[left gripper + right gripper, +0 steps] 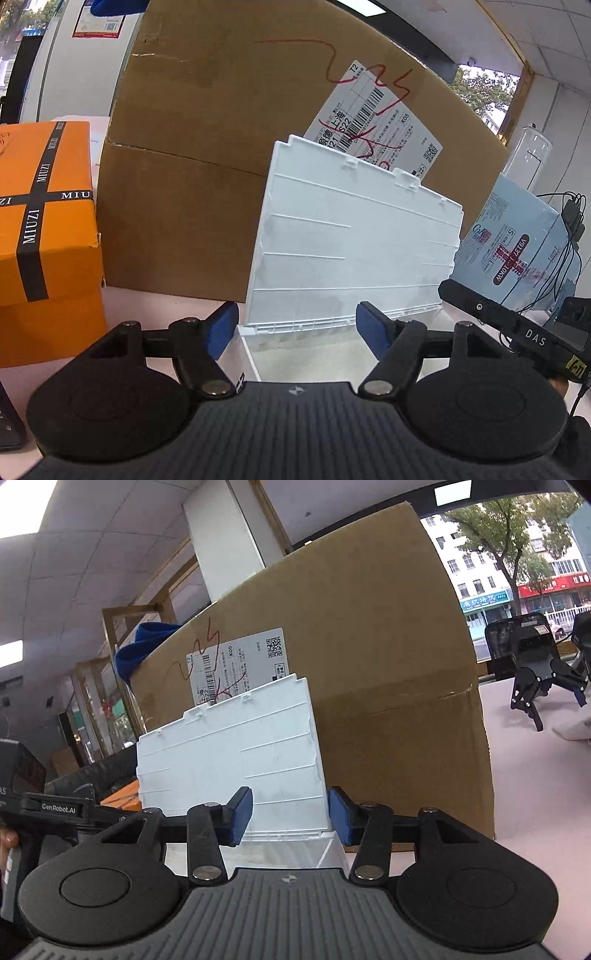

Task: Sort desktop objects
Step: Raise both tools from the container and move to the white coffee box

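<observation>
The left gripper [297,325] is hovering low over the pale pink tabletop [147,306], its blue-padded jaws spread wide and gripping nothing. Just ahead at twelve o'clock, a white ribbed plastic lid panel [351,243] is standing tilted open above a clear plastic box [295,358] lying between the jaws. In the right wrist view, the right gripper [290,814] is also holding its jaws wide, straddling the panel's right end [236,753] without clearly touching it. Behind the panel, a large brown cardboard carton [207,155] with a white shipping label [376,122] is rising at twelve o'clock. At nine o'clock in the left view an orange gift box with black crossed ribbon [44,229] is sitting; at three o'clock, a pale blue printed package [517,251].
</observation>
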The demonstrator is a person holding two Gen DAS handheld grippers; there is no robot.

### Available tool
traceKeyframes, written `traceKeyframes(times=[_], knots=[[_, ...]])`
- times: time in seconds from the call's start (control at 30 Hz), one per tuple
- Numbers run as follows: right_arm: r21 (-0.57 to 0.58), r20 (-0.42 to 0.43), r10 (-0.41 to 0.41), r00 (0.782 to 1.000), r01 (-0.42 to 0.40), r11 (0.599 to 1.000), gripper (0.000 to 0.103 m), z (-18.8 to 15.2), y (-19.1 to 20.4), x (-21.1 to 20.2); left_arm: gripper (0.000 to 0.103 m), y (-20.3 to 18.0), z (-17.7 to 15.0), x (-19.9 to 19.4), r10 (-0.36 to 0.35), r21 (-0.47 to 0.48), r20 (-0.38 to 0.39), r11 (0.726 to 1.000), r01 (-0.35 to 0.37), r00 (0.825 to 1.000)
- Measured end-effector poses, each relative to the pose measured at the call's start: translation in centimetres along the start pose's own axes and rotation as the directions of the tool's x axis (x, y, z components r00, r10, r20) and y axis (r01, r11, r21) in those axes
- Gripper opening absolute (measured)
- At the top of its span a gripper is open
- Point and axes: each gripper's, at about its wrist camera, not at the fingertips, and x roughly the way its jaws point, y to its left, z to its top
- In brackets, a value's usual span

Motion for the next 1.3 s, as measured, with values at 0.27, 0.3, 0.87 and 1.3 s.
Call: traceKeyframes(times=[0.27,0.3,0.87,1.3], knots=[[0.014,0.066,0.029,0.997,-0.030,0.999,0.044,-0.1,0.0,-0.9,0.068,-0.3,0.2,-1.0,-0.055,0.019,0.058,0.998,0.054,0.997],[0.022,0.075,0.035,0.997,-0.037,0.999,0.044,0.0,-0.1,-1.1,0.068,-0.4,0.2,-1.0,-0.055,0.022,0.060,0.998,0.054,0.997],[0.117,0.179,0.192,0.965,-0.215,0.970,0.050,0.8,-0.6,-3.7,0.077,-1.0,1.0,-3.1,-0.167,-0.020,0.150,0.985,0.172,0.974],[0.072,0.049,0.296,0.954,-0.299,0.952,0.052,0.5,1.0,-2.6,0.081,-2.8,1.0,-3.0,-0.267,0.019,0.101,0.964,0.266,0.958]])
